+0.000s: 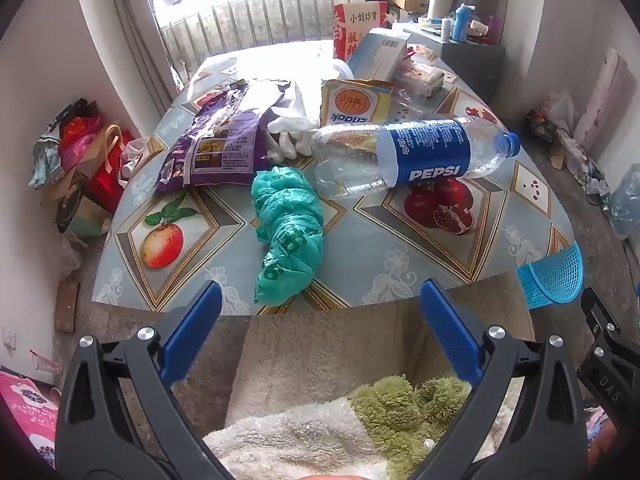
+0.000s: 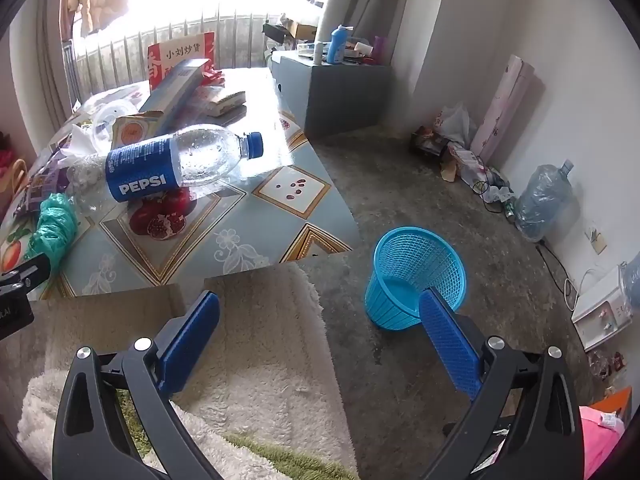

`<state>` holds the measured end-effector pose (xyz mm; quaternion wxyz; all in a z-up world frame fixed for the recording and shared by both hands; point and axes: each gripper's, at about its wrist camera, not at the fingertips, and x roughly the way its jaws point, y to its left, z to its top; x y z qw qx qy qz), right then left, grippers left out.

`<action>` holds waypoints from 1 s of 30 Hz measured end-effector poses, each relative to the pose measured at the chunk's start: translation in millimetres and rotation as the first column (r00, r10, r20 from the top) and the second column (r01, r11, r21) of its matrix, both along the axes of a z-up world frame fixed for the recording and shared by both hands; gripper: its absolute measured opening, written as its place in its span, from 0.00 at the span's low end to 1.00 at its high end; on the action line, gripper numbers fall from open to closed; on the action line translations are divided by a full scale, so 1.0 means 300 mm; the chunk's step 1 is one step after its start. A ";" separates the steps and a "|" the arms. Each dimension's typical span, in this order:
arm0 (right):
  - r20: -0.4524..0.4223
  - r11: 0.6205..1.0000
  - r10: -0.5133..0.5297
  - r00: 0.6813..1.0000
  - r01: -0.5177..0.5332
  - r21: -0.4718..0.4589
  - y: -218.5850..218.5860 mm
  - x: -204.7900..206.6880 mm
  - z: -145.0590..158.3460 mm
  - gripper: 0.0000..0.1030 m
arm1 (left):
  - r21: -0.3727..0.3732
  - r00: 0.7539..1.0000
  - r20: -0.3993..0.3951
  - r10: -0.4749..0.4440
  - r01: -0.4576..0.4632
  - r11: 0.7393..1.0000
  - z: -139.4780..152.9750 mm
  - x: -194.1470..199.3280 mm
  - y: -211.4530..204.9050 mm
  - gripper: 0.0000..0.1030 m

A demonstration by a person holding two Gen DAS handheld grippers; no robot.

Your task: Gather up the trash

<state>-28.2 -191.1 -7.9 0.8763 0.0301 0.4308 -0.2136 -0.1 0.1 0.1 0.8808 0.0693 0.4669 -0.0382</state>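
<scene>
On the fruit-patterned table (image 1: 400,256) lie a crumpled green plastic bag (image 1: 286,232), an empty Pepsi bottle (image 1: 412,154) on its side, a purple snack bag (image 1: 216,140), a yellow wrapper (image 1: 356,102) and white gloves (image 1: 292,128). My left gripper (image 1: 320,312) stands open just short of the table's near edge, below the green bag, holding nothing. My right gripper (image 2: 320,320) is open and empty too, off the table's right corner. A blue mesh basket (image 2: 416,276) stands on the floor; my right fingertip (image 2: 440,312) overlaps it. The bottle (image 2: 176,166) and green bag (image 2: 54,224) show at left.
Boxes (image 1: 376,52) and packets crowd the table's far end. A grey cabinet (image 2: 340,92) with bottles stands behind the table. A water jug (image 2: 544,200), cables and clutter line the right wall. Bags (image 1: 92,160) pile up on the floor at left. Fleece clothing (image 1: 320,432) fills the foreground.
</scene>
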 end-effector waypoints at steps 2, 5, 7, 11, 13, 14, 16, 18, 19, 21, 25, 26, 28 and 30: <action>0.001 1.000 -0.001 1.000 0.001 0.013 -0.003 -0.001 -0.001 0.94 | 0.002 1.000 0.000 0.001 -0.001 1.000 0.000 0.000 0.000 0.93; 0.000 1.000 0.005 1.000 -0.005 0.012 -0.007 0.000 -0.001 0.94 | 0.002 1.000 -0.005 0.003 -0.003 1.000 0.003 0.000 0.002 0.93; -0.001 1.000 0.007 1.000 -0.007 0.011 -0.012 0.000 -0.001 0.94 | 0.002 1.000 -0.006 0.002 -0.002 1.000 0.000 0.002 0.001 0.93; 0.002 1.000 0.005 1.000 -0.005 0.004 0.004 0.004 0.004 0.94 | 0.002 1.000 -0.004 0.003 -0.003 1.000 -0.002 0.012 0.003 0.93; 0.001 1.000 0.006 1.000 -0.006 0.003 0.006 0.006 0.006 0.94 | 0.003 1.000 -0.002 0.001 -0.001 1.000 -0.003 0.008 0.002 0.93; 0.001 1.000 0.007 1.000 -0.007 0.002 0.008 0.007 0.007 0.94 | 0.003 1.000 -0.002 0.002 -0.002 1.000 -0.003 0.008 0.002 0.93; 0.000 1.000 0.009 1.000 -0.009 0.000 0.012 0.010 0.009 0.94 | 0.004 1.000 -0.001 0.002 -0.002 1.000 -0.004 0.007 0.002 0.93; 0.001 1.000 0.010 1.000 -0.010 0.000 0.014 0.011 0.010 0.94 | 0.006 1.000 -0.002 0.003 -0.003 1.000 -0.003 0.008 0.003 0.93; 0.003 1.000 0.004 1.000 -0.004 0.006 0.005 0.006 0.002 0.94 | 0.005 1.000 -0.004 0.004 -0.004 1.000 -0.001 0.009 0.008 0.93; 0.002 1.000 0.004 1.000 -0.004 0.007 0.004 0.005 0.002 0.94 | 0.005 1.000 -0.005 0.005 -0.005 1.000 0.001 0.008 0.011 0.93; 0.003 1.000 0.004 1.000 -0.004 0.006 0.004 0.004 0.001 0.94 | 0.006 1.000 -0.005 0.005 -0.005 1.000 0.000 0.007 0.019 0.93; 0.003 1.000 0.004 1.000 -0.004 0.006 0.004 0.005 0.000 0.94 | 0.007 1.000 -0.005 0.005 -0.005 1.000 0.000 0.007 0.020 0.93; 0.003 1.000 0.004 1.000 -0.004 0.007 0.003 0.005 0.000 0.94 | 0.007 1.000 -0.007 0.006 -0.006 1.000 -0.001 0.006 0.024 0.93; 0.002 1.000 0.004 1.000 -0.004 0.007 0.003 0.005 0.000 0.94 | 0.008 1.000 -0.006 0.006 -0.006 1.000 0.001 0.002 0.028 0.93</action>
